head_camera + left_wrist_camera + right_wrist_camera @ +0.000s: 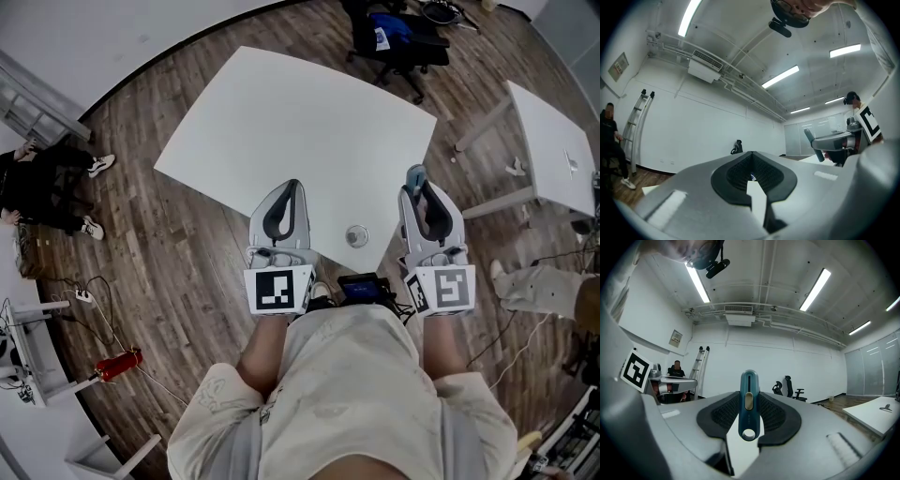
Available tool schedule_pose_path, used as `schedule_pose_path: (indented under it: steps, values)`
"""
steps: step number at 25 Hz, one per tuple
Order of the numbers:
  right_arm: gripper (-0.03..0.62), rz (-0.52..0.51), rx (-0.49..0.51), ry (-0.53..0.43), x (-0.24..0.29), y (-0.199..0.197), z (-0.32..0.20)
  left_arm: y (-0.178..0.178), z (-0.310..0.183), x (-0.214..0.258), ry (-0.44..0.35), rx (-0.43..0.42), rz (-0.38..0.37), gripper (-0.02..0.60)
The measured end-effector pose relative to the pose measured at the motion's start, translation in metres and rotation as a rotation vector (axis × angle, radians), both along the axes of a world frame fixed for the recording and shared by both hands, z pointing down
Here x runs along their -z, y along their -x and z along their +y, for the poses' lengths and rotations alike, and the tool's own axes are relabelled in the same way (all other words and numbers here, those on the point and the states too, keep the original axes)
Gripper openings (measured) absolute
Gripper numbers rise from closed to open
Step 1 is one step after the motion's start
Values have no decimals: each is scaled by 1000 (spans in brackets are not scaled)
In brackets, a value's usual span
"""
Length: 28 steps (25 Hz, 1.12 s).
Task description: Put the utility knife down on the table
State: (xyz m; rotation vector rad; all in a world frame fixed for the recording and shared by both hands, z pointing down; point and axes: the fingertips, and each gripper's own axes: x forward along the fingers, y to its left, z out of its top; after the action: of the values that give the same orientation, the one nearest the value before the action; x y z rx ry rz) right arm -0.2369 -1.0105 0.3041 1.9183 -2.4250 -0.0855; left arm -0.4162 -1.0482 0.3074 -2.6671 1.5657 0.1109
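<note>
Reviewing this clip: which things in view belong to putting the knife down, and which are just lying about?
Part of the job: utility knife, gripped by the right gripper; white table in front, where it should land.
Just lying about: small round object on that table; office chair; second table; red object on the floor; ladder by the wall.

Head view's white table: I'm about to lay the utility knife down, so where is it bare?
Nearly all of the white table is bare, from its far edge by the office chair to its near edge. The only thing on it is a small round fitting near that edge, between the left gripper and the right gripper, which holds the utility knife.
</note>
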Motion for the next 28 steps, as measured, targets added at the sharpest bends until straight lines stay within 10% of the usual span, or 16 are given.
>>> schedule_pose_path:
  steps: [8,16,28]
  values:
    - [133,-13,36,-9,-58,-261,-102,-264,-97,-54,-3,25,-19,18]
    - [132,-25,68,-1,-24,-335,-102,-337,-88,-16,-17,43,-46,18]
    - [132,2,122,75,-51,-339,-123,-345,-74,-14,-6,106,-63,18]
